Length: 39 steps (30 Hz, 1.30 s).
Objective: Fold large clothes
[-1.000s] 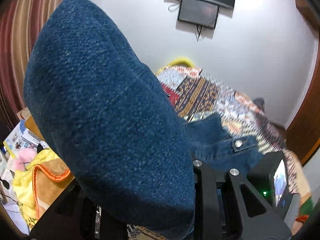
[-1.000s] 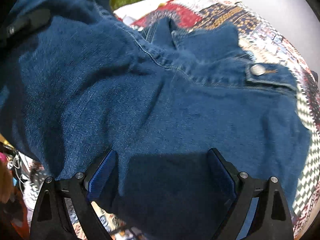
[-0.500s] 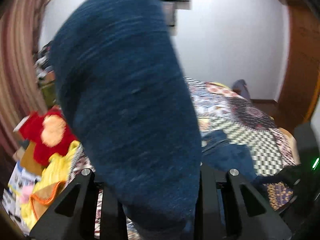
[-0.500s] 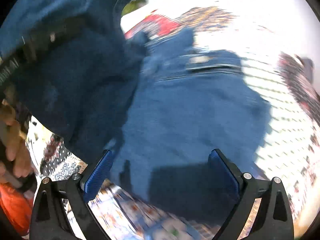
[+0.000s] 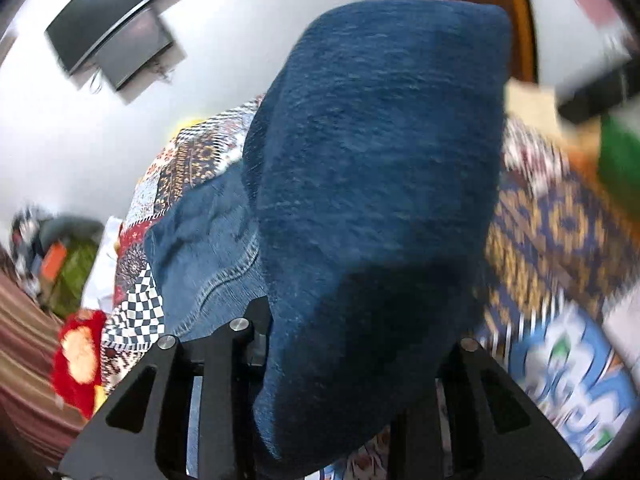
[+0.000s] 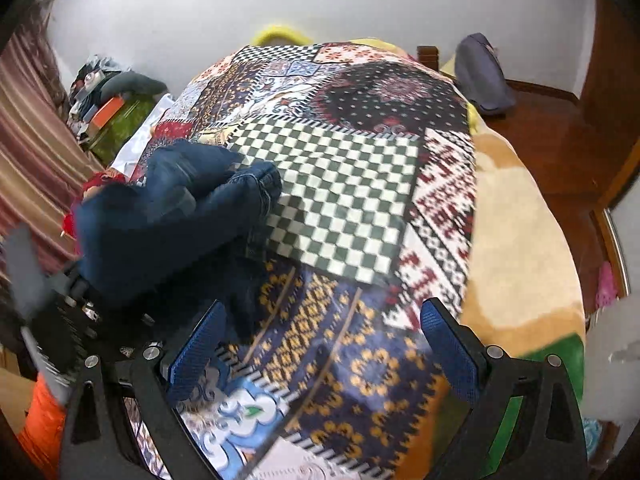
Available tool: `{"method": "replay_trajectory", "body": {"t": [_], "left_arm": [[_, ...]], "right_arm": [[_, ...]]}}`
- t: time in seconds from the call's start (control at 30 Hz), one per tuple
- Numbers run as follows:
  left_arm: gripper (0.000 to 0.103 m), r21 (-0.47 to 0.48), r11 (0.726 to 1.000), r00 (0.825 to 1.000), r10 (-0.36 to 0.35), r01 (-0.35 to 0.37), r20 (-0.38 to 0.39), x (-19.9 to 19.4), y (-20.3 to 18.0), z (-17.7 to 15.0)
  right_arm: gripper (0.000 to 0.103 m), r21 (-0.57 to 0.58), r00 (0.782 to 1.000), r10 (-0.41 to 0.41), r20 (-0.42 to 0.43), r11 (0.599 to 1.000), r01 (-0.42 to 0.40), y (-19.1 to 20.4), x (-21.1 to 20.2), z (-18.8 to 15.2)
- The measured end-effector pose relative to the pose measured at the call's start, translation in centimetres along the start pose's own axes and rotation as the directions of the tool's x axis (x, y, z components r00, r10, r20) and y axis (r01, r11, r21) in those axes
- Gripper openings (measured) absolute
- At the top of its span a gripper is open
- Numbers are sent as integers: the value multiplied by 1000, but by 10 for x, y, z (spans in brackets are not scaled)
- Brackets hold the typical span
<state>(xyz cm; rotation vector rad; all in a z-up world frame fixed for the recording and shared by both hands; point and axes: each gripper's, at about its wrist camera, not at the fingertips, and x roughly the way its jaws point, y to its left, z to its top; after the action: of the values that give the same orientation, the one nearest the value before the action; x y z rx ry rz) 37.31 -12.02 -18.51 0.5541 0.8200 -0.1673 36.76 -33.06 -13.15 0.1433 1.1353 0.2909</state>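
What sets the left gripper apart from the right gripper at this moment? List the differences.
The left gripper is shut on the denim garment, whose cloth bulges up over it; the right gripper is open and holds nothing. The left gripper's fingers are buried in denim, while the right gripper's blue pads show bare above the patchwork bedspread. Both have black frames.

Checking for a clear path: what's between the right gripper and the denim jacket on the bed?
Only bare patchwork quilt, seen in the right wrist view. The open right gripper holds nothing; the denim jacket lies ahead to its left.
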Motion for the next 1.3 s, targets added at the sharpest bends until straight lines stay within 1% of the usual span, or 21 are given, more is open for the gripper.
{"method": "replay_trajectory", "body": {"t": [0.03,0.07,0.1,0.13,0.2,0.23,0.27,0.33,0.43,0.5,0.57,0.63,0.7,0.8,0.87,0.93,1.0,1.03,1.13,1.2,1.3], "left_arm": [[33,15,1000,1000,6,-6,-6,-2,-2,-6],[43,17,1000,1000,0,1,-15,-5,-2,-13],[58,2,999,999,-38,38,-27,-7,-1,-16],[64,-21,997,997,-76,75,-32,-5,-2,-16],[81,-72,981,983,-182,179,-30,-16,6,-21],[84,-94,972,976,-218,215,-22,-22,10,-25],[86,-110,967,972,-234,231,-13,-29,9,-23],[86,-147,957,967,-253,250,1,-43,18,-27],[88,-221,949,974,-227,226,22,-68,39,-32],[96,-273,943,982,-184,189,44,-77,64,-39],[101,-309,941,991,-123,135,59,-81,84,-45],[101,-344,936,997,-53,68,52,-81,104,-51],[101,-376,926,999,-29,34,18,-70,122,-55],[101,-445,895,998,-55,31,-42,-47,139,-70],[101,-484,874,991,-99,42,-94,-28,144,-80],[102,-505,861,980,-147,59,-136,-13,142,-92],[103,-543,832,974,-198,110,-107,-8,140,-103],[103,-563,815,967,-234,140,-99,-5,141,-108],[103,-594,784,955,-283,179,-85,-3,139,-119],[103,-592,784,954,-289,186,-83,-7,137,-122],[103,-572,802,960,-266,169,-90,-15,138,-125]], "right_arm": [[97,-1,1000,4,1,1000,-4,-2,-2,-4],[97,-6,1000,7,2,1000,-7,-3,-4,-5],[97,-13,1000,7,2,1000,-7,0,-6,-7],[97,-25,1000,10,6,1000,-10,2,-6,-8],[97,-45,1000,19,14,999,-18,8,-9,-9],[97,-51,999,25,19,998,-24,12,-11,-8],[97,-55,999,33,25,998,-31,14,-13,-8],[97,-66,998,59,35,996,-57,26,-18,-5],[97,-94,993,105,50,991,-100,47,-20,2],[97,-116,989,140,50,984,-134,62,-18,7],[97,-140,985,169,37,977,-162,81,-11,13],[97,-169,982,191,13,968,-186,101,1,18],[97,-185,979,201,-28,962,-203,116,19,21],[97,-192,973,208,-96,956,-223,125,48,21],[97,-185,976,170,-133,964,-193,121,68,18],[97,-185,982,108,-156,973,-137,107,85,12],[97,-173,980,90,-178,978,-121,88,96,3],[97,-153,978,98,-185,980,-127,76,98,-1],[98,-70,963,174,-204,979,-191,45,99,-11],[98,-51,959,189,-211,978,-204,35,95,-16],[98,-76,968,158,-193,981,-176,34,84,-19]]}}
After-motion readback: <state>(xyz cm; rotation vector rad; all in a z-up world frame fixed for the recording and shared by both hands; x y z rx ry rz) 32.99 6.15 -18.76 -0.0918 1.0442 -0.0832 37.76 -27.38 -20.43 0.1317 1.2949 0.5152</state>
